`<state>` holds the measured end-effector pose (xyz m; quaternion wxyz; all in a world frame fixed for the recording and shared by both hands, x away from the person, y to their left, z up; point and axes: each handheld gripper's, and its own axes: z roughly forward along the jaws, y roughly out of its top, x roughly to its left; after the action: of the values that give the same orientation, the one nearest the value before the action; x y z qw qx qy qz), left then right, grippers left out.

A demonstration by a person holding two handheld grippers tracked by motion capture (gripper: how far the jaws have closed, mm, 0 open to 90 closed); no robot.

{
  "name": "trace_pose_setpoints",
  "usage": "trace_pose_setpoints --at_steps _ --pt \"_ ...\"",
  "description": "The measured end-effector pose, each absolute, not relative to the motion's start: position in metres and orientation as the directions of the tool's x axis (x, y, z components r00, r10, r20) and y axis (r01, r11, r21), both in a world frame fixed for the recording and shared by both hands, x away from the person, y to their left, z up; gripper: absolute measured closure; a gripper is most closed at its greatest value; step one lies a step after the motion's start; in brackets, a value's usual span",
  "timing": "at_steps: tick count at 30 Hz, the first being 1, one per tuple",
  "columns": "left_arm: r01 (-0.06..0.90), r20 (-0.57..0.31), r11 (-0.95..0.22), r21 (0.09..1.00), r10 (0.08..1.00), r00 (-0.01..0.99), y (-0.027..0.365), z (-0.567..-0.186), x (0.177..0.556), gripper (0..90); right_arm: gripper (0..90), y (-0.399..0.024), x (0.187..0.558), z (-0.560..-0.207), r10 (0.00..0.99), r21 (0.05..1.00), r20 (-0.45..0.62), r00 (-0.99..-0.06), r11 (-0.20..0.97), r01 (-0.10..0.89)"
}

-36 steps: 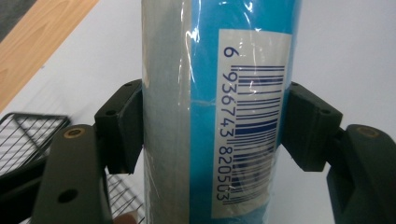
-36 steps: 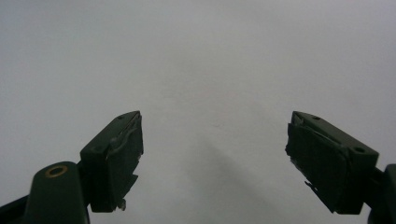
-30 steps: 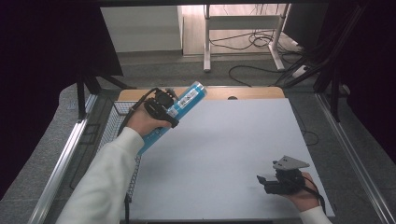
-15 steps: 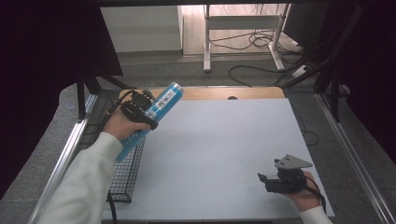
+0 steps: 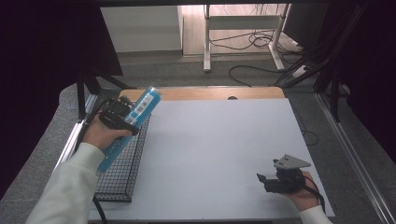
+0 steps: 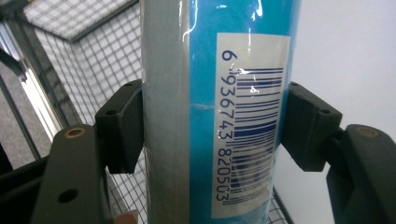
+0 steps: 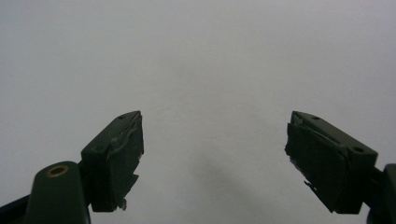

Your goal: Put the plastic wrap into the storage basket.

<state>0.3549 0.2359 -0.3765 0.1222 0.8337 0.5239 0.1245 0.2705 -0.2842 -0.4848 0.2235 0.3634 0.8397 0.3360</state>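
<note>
High view first: my left tool [image 5: 122, 116] is clamped around a blue tube [image 5: 132, 125] that hangs tilted above a black wire basket [image 5: 122, 172] at the left edge of the white surface [image 5: 219, 149], the tube's far end reaching beyond the tool and its near end running back beside my hand. My right tool [image 5: 268, 179] rests low on the surface, well apart from all that. I judge the pick done and the lowering into the basket left. Left gripper view adds what the overhead cannot: both pads press the tube's [image 6: 215, 93] sides, a barcode label [image 6: 250, 121] faces me, mesh lies behind. Right gripper view shows its jaws spread wide, nothing between them, bare surface [image 7: 201, 70] ahead.
</note>
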Motion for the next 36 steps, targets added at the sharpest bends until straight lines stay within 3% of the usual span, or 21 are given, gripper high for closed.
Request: trace_pose_setpoints --at_steps 23,36 --pt "0.936 -0.012 -0.251 0.247 0.965 0.262 0.281 -0.434 0.357 31.6 19.3 -0.281 0.271 -0.486 0.752 0.722 -0.14 -0.643 0.522 0.453" --pt "0.96 0.012 -0.186 0.207 0.982 0.188 0.275 -0.475 0.364 30.6 19.3 -0.28 0.271 -0.488 0.748 0.718 -0.147 -0.647 0.531 0.451"
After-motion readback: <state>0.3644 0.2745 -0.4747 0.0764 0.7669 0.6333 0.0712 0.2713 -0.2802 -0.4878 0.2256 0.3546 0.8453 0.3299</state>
